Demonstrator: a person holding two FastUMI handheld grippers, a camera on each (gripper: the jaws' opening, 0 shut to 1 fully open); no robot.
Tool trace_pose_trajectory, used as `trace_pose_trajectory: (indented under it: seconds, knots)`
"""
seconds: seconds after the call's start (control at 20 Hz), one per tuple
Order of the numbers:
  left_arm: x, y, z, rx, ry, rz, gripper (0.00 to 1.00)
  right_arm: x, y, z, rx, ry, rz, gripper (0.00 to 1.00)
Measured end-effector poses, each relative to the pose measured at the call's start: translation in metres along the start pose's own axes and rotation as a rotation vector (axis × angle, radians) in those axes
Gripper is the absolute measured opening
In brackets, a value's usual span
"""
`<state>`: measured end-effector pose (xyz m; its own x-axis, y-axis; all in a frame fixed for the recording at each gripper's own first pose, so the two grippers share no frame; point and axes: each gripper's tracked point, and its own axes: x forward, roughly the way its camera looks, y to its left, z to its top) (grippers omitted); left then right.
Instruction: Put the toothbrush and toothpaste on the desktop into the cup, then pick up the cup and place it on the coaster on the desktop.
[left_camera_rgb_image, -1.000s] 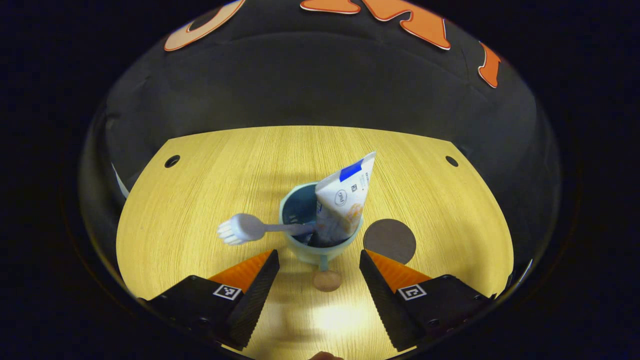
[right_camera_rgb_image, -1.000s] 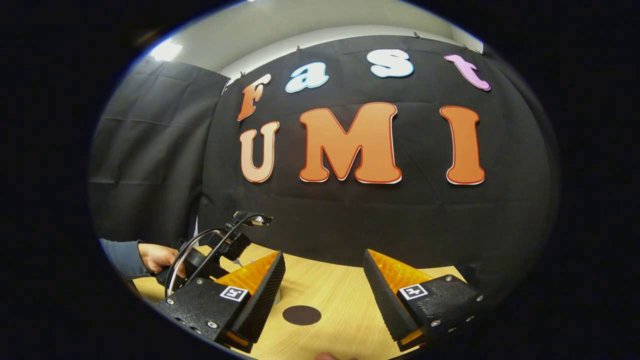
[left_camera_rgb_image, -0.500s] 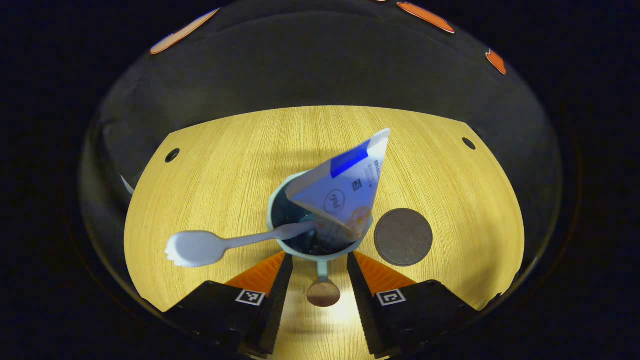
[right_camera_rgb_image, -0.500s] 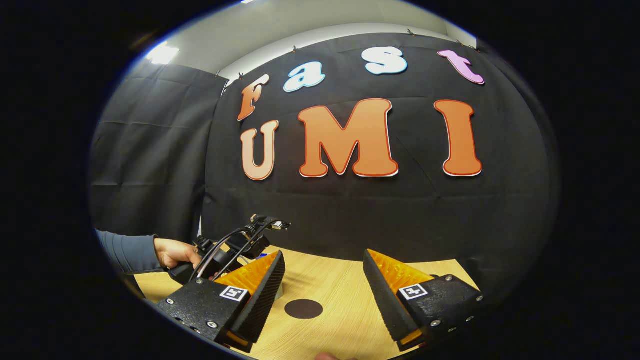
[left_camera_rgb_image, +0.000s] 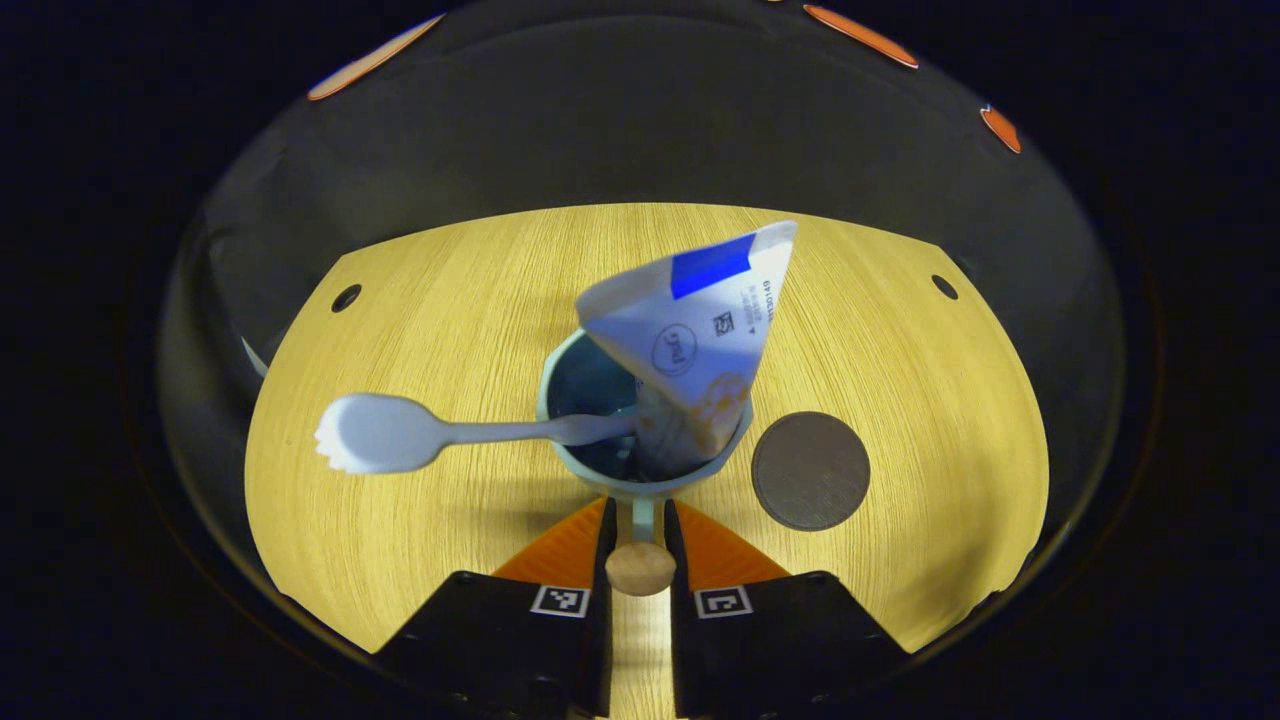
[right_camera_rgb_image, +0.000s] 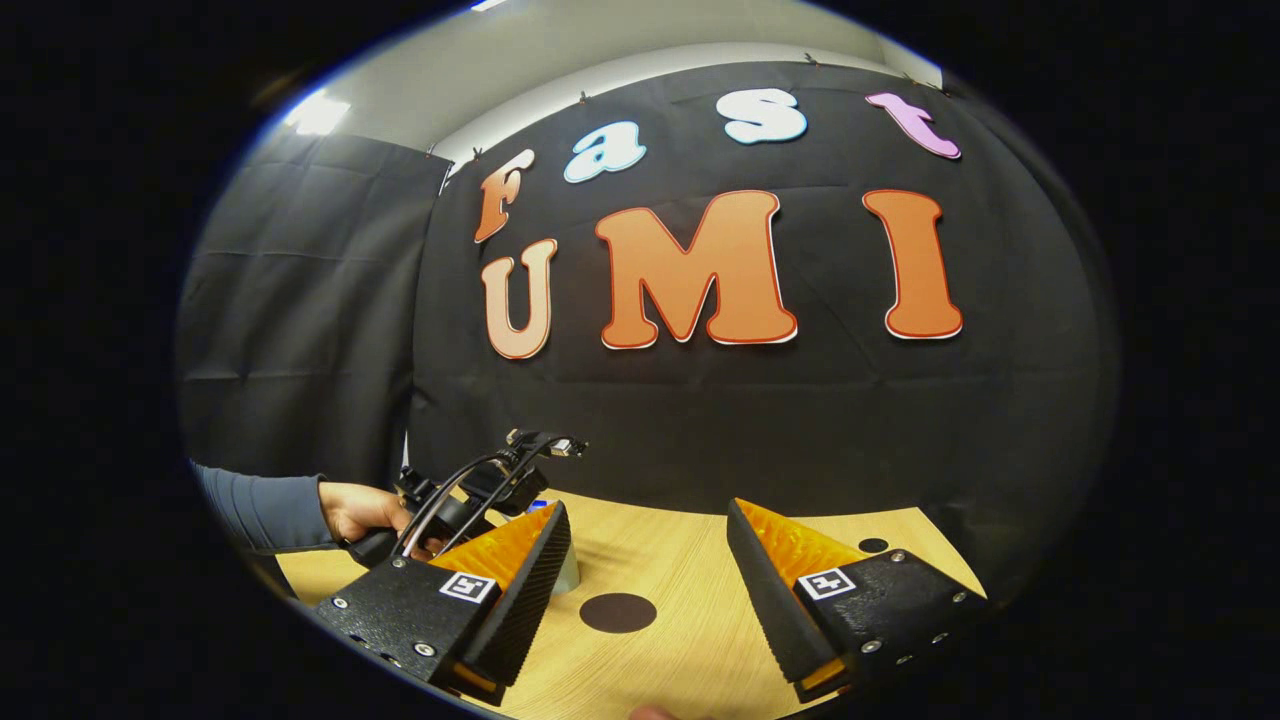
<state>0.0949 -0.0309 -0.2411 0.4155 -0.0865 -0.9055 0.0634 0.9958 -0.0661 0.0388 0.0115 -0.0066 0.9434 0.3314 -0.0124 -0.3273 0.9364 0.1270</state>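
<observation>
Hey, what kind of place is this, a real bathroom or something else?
Probably a staged recording booth, not a bathroom. Black cloth hangs as the walls around a bare wooden table, where a cup and a coaster sit, and a hand holds a gripper rig.

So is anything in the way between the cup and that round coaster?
Nothing visible. The cup stands just beside the coaster, with bare desktop between them. The left gripper has its jaws around the cup's handle.
</observation>
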Motion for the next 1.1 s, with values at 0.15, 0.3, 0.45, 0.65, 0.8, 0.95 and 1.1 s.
trace_pose_trajectory:
  seconds: [0.15, 0.3, 0.45, 0.65, 0.8, 0.95, 1.1]
  knots:
    - [-0.009, -0.007, -0.001, 0.007, -0.025, -0.001, 0.22, -0.003, -0.004, -0.001, 0.003, -0.001, -0.010, 0.94]
    - [-0.011, -0.007, 0.005, 0.008, -0.042, -0.020, 0.22, -0.006, -0.006, 0.000, 0.015, -0.006, -0.014, 0.94]
    - [-0.011, -0.010, 0.004, 0.029, -0.073, -0.024, 0.22, -0.011, -0.010, 0.001, 0.016, -0.009, -0.023, 0.94]
    - [-0.008, -0.013, -0.001, 0.047, -0.079, -0.064, 0.22, -0.018, -0.017, -0.002, 0.015, -0.007, -0.041, 0.94]
    - [-0.008, -0.015, 0.001, 0.069, -0.074, -0.078, 0.22, -0.023, -0.021, -0.003, 0.024, -0.003, -0.048, 0.94]
    - [-0.010, -0.017, 0.003, 0.089, -0.065, -0.097, 0.22, -0.029, -0.025, -0.008, 0.027, 0.006, -0.059, 0.94]
    - [-0.006, -0.021, -0.003, 0.108, -0.052, -0.110, 0.22, -0.033, -0.033, -0.013, 0.028, 0.009, -0.077, 0.94]
